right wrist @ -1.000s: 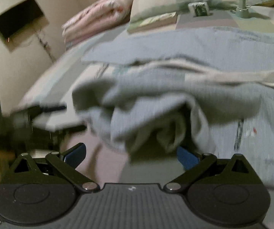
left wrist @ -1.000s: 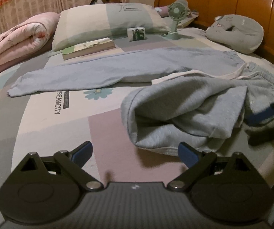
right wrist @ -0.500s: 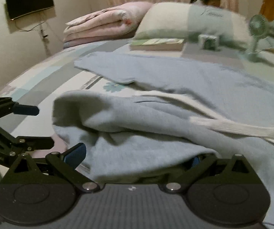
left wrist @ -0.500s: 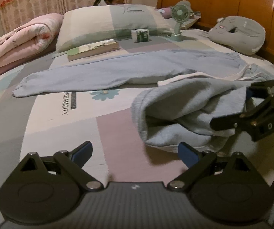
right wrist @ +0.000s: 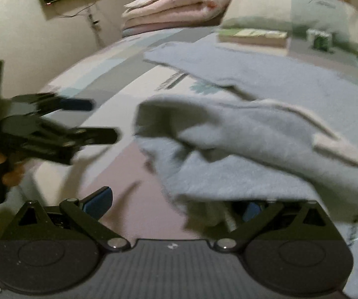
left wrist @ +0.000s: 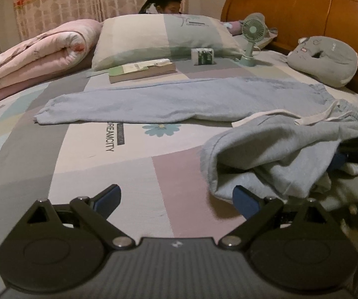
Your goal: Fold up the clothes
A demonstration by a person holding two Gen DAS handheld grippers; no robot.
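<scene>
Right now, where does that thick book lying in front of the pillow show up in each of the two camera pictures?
Left wrist view: the book lies upper centre-left, just beyond the blue pants leg.
Right wrist view: the book sits near the top right, blurred.
Shared landmark: the pillow directly behind the book in both views.

Since half a second ago, my right gripper [right wrist: 171, 204] has dragged the bunched grey trouser leg [left wrist: 273, 154] rightward, away from my left gripper [left wrist: 176, 199].
</scene>
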